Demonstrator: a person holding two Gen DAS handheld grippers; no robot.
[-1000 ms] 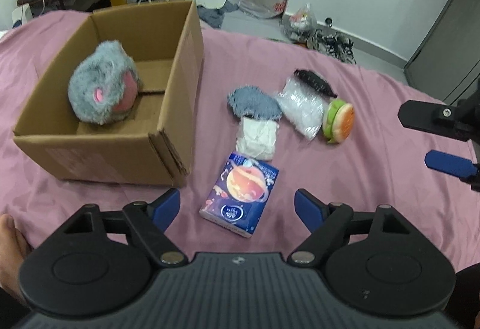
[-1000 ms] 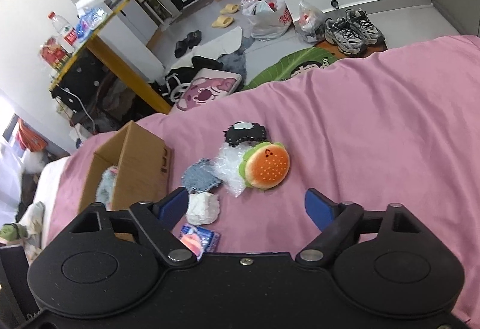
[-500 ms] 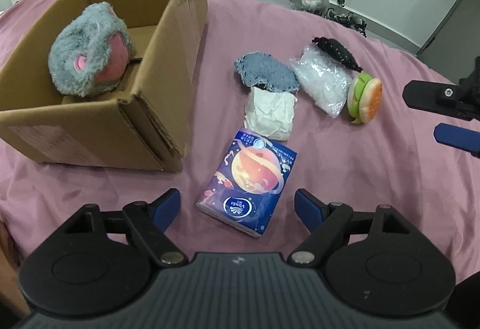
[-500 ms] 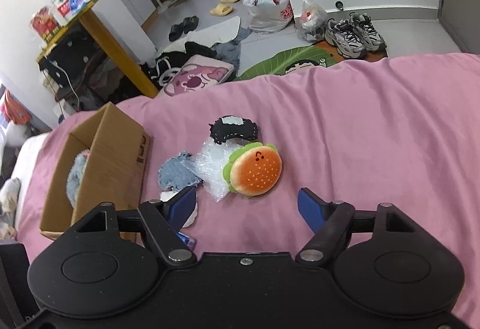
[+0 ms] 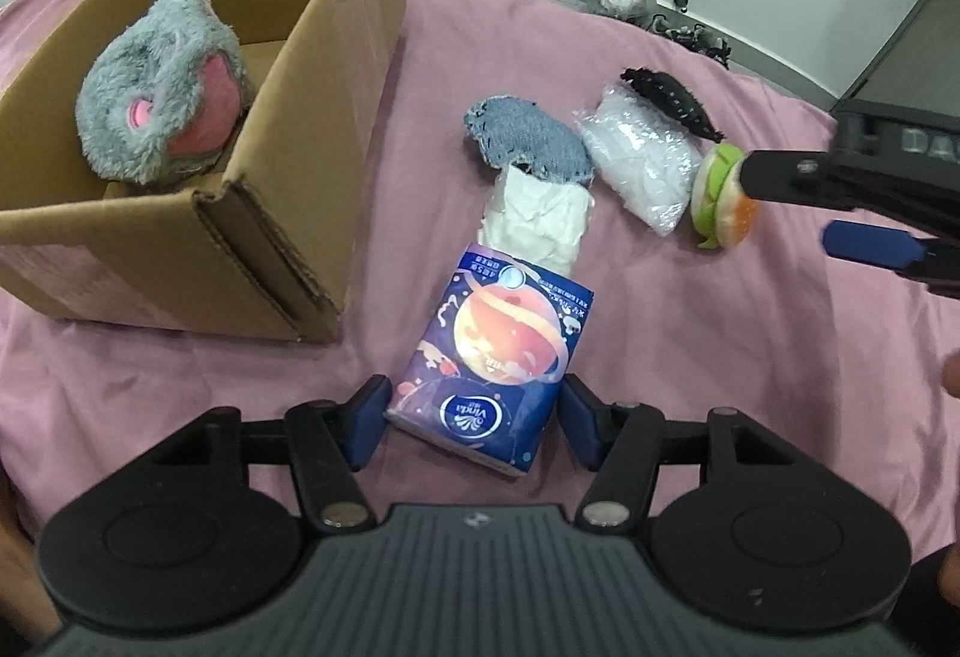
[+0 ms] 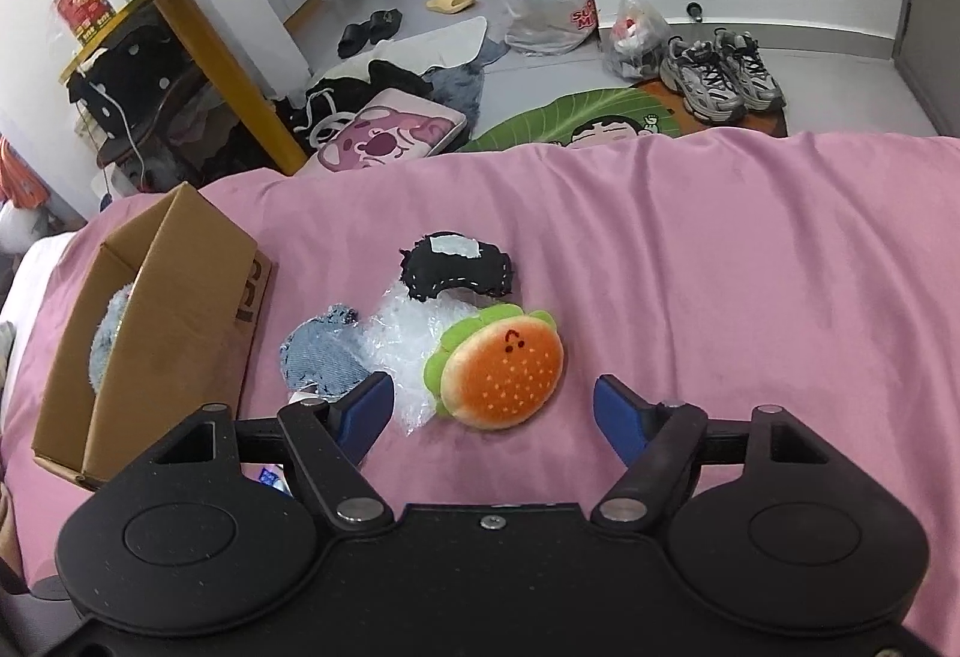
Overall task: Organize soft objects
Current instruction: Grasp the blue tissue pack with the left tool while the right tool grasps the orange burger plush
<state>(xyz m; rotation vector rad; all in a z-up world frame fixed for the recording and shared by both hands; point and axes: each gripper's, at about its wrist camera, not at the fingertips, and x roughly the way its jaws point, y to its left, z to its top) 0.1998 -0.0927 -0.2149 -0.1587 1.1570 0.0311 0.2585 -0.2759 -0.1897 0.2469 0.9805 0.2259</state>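
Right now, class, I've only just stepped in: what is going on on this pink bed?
A person is sorting soft things into a cardboard box with two handheld grippers. A grey plush toy already lies in the box. The left gripper is open with its fingers either side of the near end of a tissue pack, not yet clamped. The right gripper is open just short of a burger plush. A denim patch, white wad, plastic bag and black pouch lie on the sheet.
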